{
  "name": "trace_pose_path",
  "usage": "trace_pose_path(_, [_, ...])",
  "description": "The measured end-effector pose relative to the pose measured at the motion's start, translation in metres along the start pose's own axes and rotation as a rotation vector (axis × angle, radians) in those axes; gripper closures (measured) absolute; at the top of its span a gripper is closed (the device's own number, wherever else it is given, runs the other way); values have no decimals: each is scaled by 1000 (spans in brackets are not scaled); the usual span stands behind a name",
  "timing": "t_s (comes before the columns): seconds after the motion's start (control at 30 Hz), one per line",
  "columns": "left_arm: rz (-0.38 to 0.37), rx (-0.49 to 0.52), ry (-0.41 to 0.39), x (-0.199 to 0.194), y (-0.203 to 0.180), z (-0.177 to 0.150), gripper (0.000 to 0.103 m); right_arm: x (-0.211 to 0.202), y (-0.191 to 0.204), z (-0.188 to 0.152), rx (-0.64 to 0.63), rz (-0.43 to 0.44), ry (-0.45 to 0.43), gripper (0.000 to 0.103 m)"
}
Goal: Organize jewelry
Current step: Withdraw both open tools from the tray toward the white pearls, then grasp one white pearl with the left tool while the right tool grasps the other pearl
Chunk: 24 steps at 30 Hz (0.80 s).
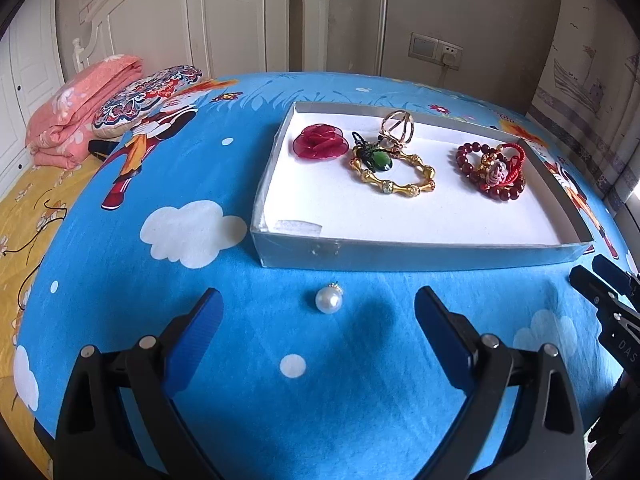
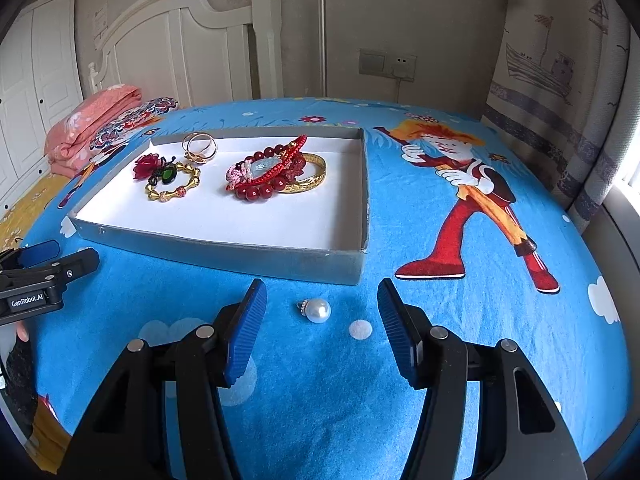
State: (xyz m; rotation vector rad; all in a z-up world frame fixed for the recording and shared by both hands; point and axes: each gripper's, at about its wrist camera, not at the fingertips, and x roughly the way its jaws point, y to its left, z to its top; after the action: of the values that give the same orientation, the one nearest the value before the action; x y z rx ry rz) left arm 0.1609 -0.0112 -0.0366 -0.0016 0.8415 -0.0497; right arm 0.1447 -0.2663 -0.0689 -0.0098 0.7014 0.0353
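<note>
A white pearl earring [image 1: 328, 300] lies on the blue cartoon bedsheet between the fingers of my open left gripper [image 1: 320, 291], touching neither pad. A second pearl earring [image 2: 318, 311] lies the same way in my open right gripper [image 2: 322, 284], just before the tray's near right corner. The grey-walled, white-floored tray [image 1: 400, 256] [image 2: 224, 256] holds a red fabric flower [image 1: 320, 142], a green gem brooch [image 1: 380, 160] on a gold bamboo bracelet [image 1: 404, 190], a gold ring clasp [image 1: 396, 126], red bead and cord bracelets [image 1: 496, 172] and a gold bangle [image 2: 310, 182].
The right gripper [image 1: 600, 292] shows at the left wrist view's right edge, the left gripper [image 2: 76, 252] at the right wrist view's left edge with a fingertip [image 2: 22, 334] below it. A folded pink quilt [image 1: 80, 112] and a patterned pillow [image 1: 148, 96] lie by the white headboard [image 1: 192, 20].
</note>
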Motion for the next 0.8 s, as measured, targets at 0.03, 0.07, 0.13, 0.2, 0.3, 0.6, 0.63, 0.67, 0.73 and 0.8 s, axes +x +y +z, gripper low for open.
trace_pose_path(0.03, [0,2,1,0,0,0,10,1,0,0,-2,1,3,50])
trace_pose_path(0.07, [0,7,0,0,-1,-1,10,2,1,0,-5,0,7,50])
trace_pose_path(0.13, [4,18,-8,-1,-4,-2,10,4,2,0,-11,0,14,53])
trace_pose_path(0.2, [8,29,-18,-2,-6,-3,10,5,3,0,-15,2,20,53])
trace_pose_path(0.3, [13,41,-24,-3,-8,-4,10,7,3,0,-15,11,31,53])
trace_pose_path(0.6, [7,32,-13,-1,-7,-3,10,11,7,-1,-52,49,59,60])
trace_pose_path(0.63, [7,32,-13,-1,-7,-3,10,11,8,-1,-63,52,54,64])
trace_pose_path(0.67, [6,33,-13,-1,-7,-3,10,10,10,-2,-74,56,51,66])
trace_pose_path(0.73, [6,32,-11,0,-7,-4,10,9,12,-3,-89,65,47,73])
trace_pose_path(0.8, [4,31,-11,-1,-6,-4,10,8,15,-3,-107,71,43,79])
